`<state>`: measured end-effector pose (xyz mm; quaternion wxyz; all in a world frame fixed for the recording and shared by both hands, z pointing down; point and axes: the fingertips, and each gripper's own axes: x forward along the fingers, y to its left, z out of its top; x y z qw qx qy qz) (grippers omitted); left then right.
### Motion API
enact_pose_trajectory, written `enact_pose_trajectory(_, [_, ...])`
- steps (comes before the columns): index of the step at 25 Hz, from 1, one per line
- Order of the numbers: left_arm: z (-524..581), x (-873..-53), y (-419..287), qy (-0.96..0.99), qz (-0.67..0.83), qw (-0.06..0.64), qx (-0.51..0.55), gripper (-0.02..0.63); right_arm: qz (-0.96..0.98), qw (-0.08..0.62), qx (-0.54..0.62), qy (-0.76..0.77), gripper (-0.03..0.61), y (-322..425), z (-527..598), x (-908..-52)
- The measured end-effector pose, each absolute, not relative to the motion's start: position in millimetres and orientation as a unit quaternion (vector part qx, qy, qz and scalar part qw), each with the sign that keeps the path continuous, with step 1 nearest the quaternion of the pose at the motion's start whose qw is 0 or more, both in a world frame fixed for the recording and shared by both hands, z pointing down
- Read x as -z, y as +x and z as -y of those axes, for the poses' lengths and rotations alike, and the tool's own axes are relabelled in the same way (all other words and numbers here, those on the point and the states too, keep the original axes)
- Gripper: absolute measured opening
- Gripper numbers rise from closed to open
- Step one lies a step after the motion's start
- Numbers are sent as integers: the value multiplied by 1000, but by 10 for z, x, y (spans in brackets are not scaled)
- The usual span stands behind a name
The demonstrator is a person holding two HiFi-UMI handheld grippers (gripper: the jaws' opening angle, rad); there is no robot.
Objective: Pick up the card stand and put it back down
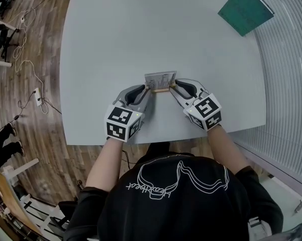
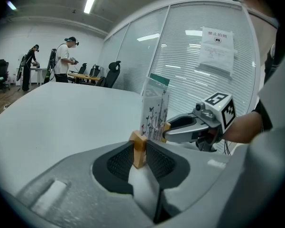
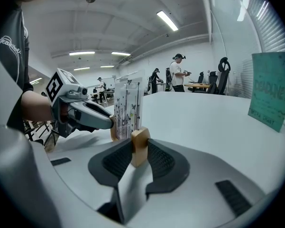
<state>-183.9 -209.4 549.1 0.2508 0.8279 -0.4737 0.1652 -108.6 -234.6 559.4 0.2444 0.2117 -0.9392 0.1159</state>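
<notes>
The card stand point(image 1: 160, 81) is a short wooden bar holding an upright printed card, near the front of the white table point(image 1: 140, 29). My left gripper point(image 1: 147, 90) is shut on the bar's left end, and my right gripper point(image 1: 173, 89) is shut on its right end. In the left gripper view the wooden end point(image 2: 138, 148) sits pinched between the dark pads, with the card point(image 2: 154, 110) and the right gripper point(image 2: 167, 132) beyond it. The right gripper view shows the other wooden end point(image 3: 139, 146) pinched the same way, the card point(image 3: 128, 108) behind it. Whether the bar touches the table I cannot tell.
A green booklet point(image 1: 245, 9) lies at the table's far right corner, also visible as the booklet point(image 3: 270, 90). A blind-covered glass wall point(image 1: 291, 74) runs along the right. The table's front edge point(image 1: 156, 142) is close to the person's body. People stand far off in the room point(image 2: 66, 58).
</notes>
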Motion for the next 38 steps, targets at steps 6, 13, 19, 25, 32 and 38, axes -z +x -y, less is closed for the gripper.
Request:
enact_pose_trajectory(6, [1969,-5365,-1786,826,482,242,-164,86,944,234,-103,207,103,-1033,2228,-5466])
enact_pose_trajectory(13, [1689,-5019,-1729,822,496,232,-160,86,947,225,-99,205,103,-983,1970,-5139])
enact_pose_trajectory(19, [1379,-4841,-1628,821,499,227,-159,86,950,221,-93,202,103,-884,1667,-4958])
enact_pose_trajectory(25, [1169,-4579,-1464,818,505,225,-157,86,952,212,-98,197,103,-723,1469,-4719])
enact_pose_trajectory(32, [779,-4302,-1172,815,515,212,-157,86,956,200,-91,194,103,-435,1091,-4453])
enact_pose_trajectory(38, [495,-4176,-914,815,523,201,-149,86,960,186,-94,189,103,-178,814,-4344])
